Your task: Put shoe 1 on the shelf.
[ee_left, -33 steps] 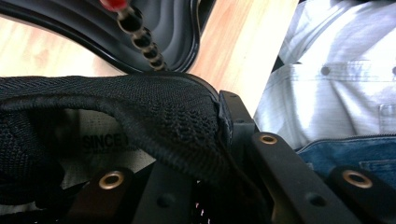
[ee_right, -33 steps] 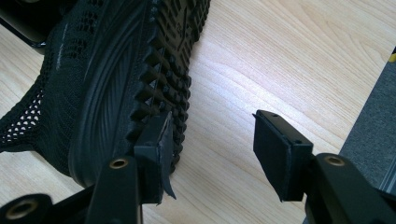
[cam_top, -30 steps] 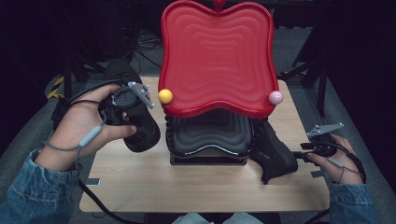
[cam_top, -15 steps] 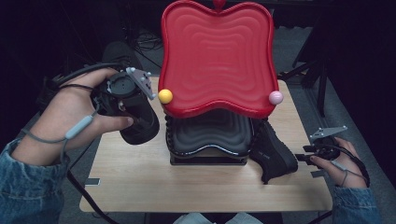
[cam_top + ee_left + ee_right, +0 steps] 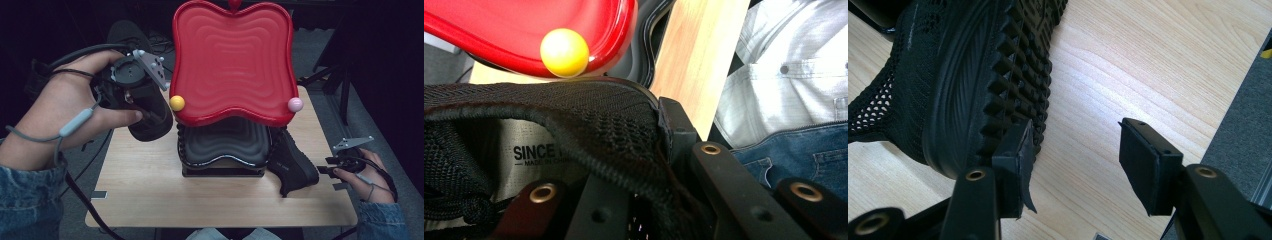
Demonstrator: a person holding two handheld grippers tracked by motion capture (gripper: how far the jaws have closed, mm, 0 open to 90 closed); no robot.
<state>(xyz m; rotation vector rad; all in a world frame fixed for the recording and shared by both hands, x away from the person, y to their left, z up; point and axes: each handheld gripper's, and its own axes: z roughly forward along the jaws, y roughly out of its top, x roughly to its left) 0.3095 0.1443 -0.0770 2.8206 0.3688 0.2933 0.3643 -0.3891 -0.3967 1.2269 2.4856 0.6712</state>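
Shoe [image 5: 150,112] hangs pinched by its collar in the left gripper [image 5: 644,200], lifted clear beside the red lid [image 5: 232,65], while the right gripper [image 5: 1073,155], jaws spread, waits beside the second shoe [image 5: 973,75].

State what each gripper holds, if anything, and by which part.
The left gripper holds a black shoe by the mesh collar at its opening. The right gripper holds nothing; its jaws stand open beside the sole of the other shoe.

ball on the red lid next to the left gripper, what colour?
Yellow. The ball sits at the red lid's edge, clearest in the left gripper view.
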